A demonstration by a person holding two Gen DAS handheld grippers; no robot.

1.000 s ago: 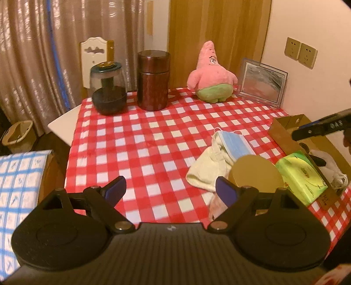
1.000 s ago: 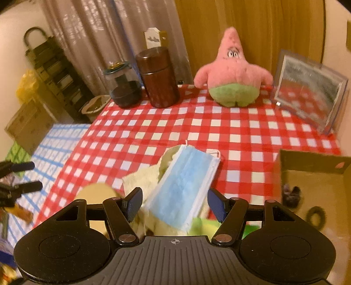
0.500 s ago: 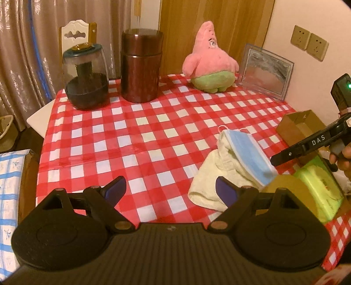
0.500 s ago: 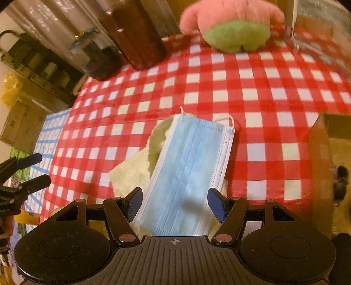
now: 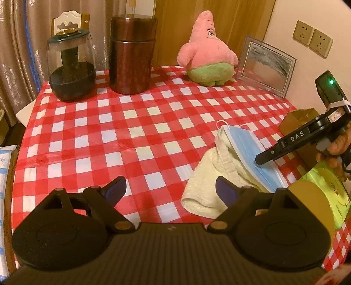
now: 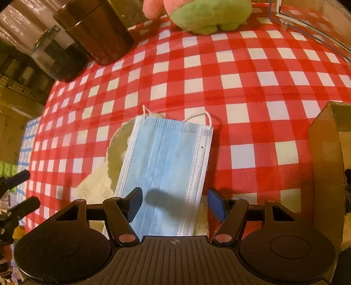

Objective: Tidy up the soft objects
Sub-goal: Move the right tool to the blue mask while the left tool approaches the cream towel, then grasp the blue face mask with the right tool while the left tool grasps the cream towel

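**Right tongs spread over the face mask, left tongs idle above the cloth**

From my right wrist view much was cut off: only the green lower half of the pink plush star showed at the top edge, the cardboard box ran out of frame on the right, and I could not make out the dark items inside it. The cream towel was mostly covered by the blue face mask lying on it. My own rig hid the near end of the mask.

My right tongs stood wide apart, one finger at each long edge of the mask's near end, casting a shadow on it. Whether the pads touched the fabric I could not tell; nothing was clamped.

In the left wrist view, my left tongs were also wide apart, holding nothing, above the checked tabletop just beside the towel. The right tongs reached in from the right over the mask. A green packet sat partly hidden behind a brown disc near the tabletop's right edge.
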